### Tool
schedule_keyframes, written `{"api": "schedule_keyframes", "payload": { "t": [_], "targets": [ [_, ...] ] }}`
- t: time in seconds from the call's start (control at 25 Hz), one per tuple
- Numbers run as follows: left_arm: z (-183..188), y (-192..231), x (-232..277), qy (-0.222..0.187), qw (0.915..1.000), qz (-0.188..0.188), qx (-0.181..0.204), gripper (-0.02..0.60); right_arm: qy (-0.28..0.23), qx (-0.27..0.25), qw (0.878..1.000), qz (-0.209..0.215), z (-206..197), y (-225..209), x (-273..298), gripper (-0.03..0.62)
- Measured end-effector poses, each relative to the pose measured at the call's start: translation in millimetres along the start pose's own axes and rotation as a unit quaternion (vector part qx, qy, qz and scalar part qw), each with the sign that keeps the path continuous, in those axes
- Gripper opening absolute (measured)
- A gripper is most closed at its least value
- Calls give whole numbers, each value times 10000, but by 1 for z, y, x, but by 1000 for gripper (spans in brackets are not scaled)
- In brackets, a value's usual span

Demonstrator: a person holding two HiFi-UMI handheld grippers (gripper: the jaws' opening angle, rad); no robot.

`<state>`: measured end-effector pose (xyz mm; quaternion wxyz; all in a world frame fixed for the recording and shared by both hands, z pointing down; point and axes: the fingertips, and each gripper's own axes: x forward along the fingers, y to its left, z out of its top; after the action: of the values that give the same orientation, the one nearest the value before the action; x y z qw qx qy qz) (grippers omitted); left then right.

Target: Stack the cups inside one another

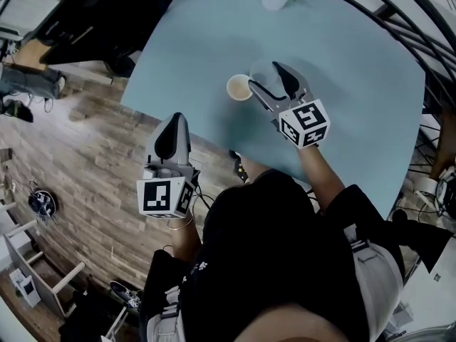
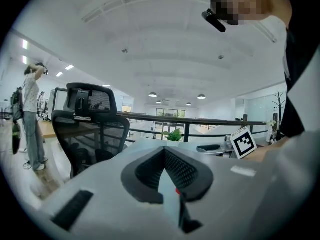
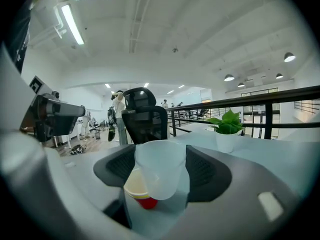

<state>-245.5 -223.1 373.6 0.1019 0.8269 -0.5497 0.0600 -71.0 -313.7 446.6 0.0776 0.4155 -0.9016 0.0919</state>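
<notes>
Each gripper has a pale grey-white shell that tapers to two long jaws, lined on the inner faces with black cross-hatched pads (image 3: 207,171). The left gripper (image 1: 175,120) and the right gripper (image 1: 268,77) each carry at the rear a white cube (image 1: 305,123) printed with black square markers. The person wears a black short-sleeved top (image 1: 263,248) with small white print on its left side, pale grey trousers (image 1: 381,276), and a thin bracelet (image 1: 179,224) at the left wrist.
</notes>
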Motion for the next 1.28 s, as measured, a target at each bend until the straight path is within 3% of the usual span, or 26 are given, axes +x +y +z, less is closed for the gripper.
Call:
{"api": "schedule_keyframes", "payload": {
  "t": [0.2,0.52,1.28],
  "targets": [
    [1,10,-15,-92,9999,130,-24,-6,26,-115,9990,420,2,28,12,314],
    [-2,22,-28,-77,9995,306,-42,-6,190,-191,9974,661,-10,47,26,314],
    [-9,45,-27,-5,9988,459,-197,-6,901,-477,9928,633,-56,52,47,317]
  ]
}}
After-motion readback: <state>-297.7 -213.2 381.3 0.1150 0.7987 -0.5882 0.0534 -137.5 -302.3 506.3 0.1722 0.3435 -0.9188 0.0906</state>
